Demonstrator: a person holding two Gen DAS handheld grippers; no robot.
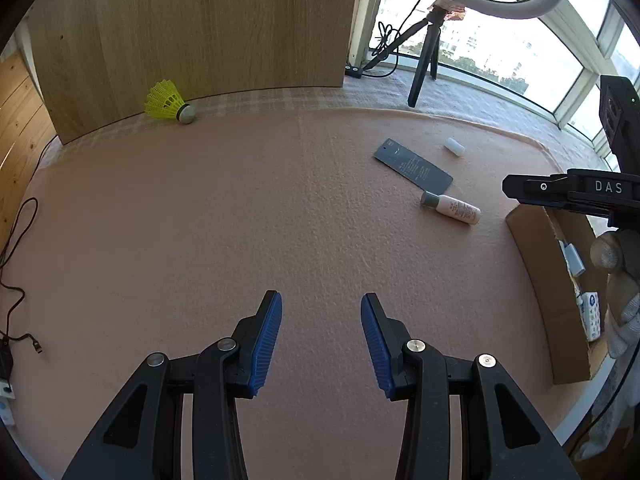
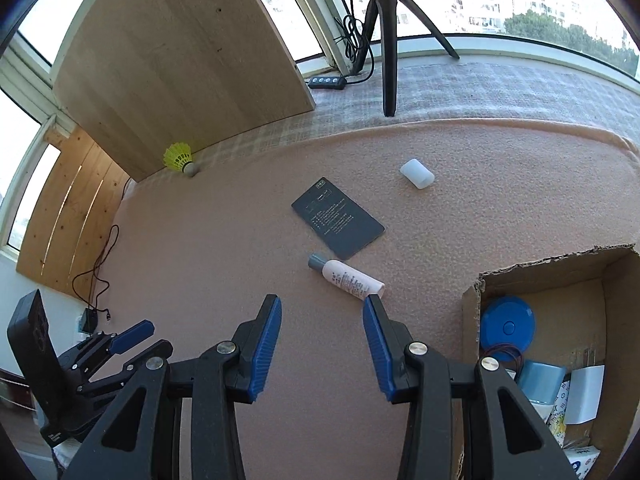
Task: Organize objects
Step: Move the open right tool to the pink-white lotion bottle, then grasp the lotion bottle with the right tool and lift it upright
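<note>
My left gripper (image 1: 321, 300) hangs open over the bare pink mat (image 1: 224, 216), nothing between its blue pads. My right gripper (image 2: 320, 300) is open too and holds nothing. A small white bottle with a grey cap (image 2: 348, 278) lies on its side just beyond the right fingertip. Behind the bottle (image 1: 452, 208) rests a dark card (image 2: 338, 224) (image 1: 414, 166), and farther back a white cylinder (image 2: 417, 174) (image 1: 455, 146). A yellow shuttlecock (image 1: 168, 102) (image 2: 180, 158) sits far left by the wooden board. At the right stands an open cardboard box (image 2: 472, 300) (image 1: 536, 248) holding a blue disc (image 2: 506, 326) and other items.
An upright wooden board (image 1: 200, 28) closes off the back left. A ring light's tripod (image 2: 386, 40) and its cable controller (image 2: 328, 82) stand by the window. Loose cables (image 1: 16, 240) trail off the mat's left edge. A gloved hand (image 1: 620, 280) shows at the right.
</note>
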